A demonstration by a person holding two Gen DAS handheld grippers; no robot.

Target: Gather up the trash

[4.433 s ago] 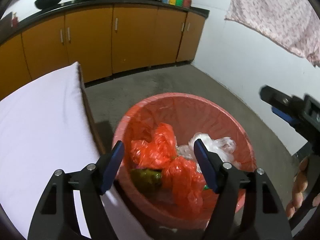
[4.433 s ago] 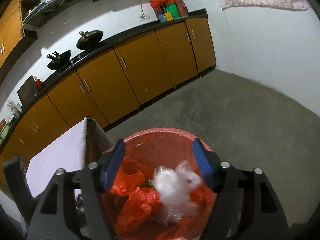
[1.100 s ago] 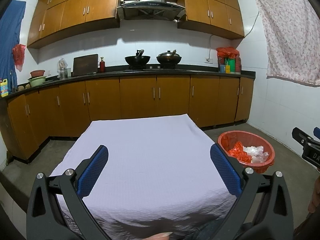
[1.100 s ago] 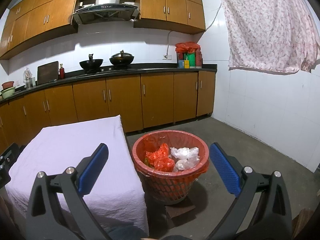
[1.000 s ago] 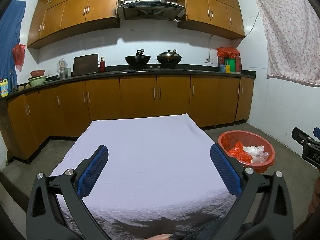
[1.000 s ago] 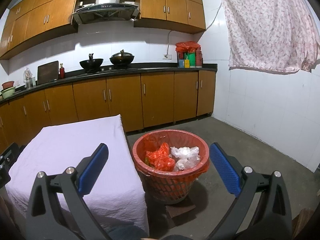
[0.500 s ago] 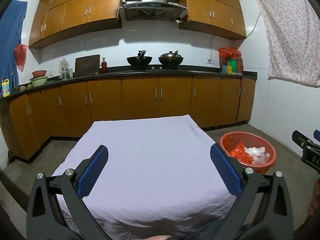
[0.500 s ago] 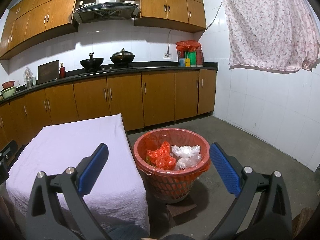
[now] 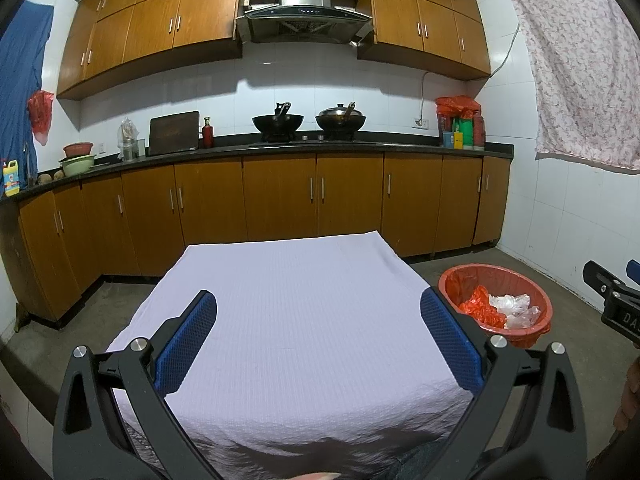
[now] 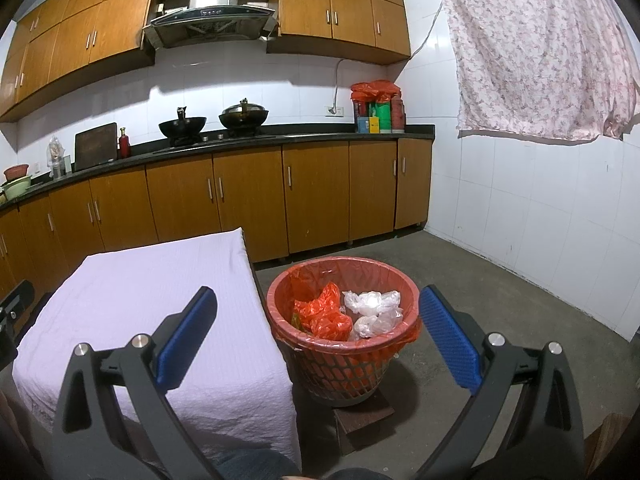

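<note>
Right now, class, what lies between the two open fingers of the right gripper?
In the right wrist view, the right gripper frames the red trash basket holding orange and clear plastic bags, plus the table's cloth-covered corner.

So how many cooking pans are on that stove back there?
2. An open black wok sits on the left burner, and a lidded wok sits beside it on the right. None seem hidden.

Before me the tabletop [image 9: 304, 320] lies under a pale lilac cloth [image 10: 152, 292] that hangs over its near and right edges. Just beside its right edge, on the grey concrete floor [image 10: 500, 300], a red basket [image 10: 344, 364] lined with a red bag stands on a small dark block [image 10: 364, 414], with crumpled red and clear plastic inside.
</note>
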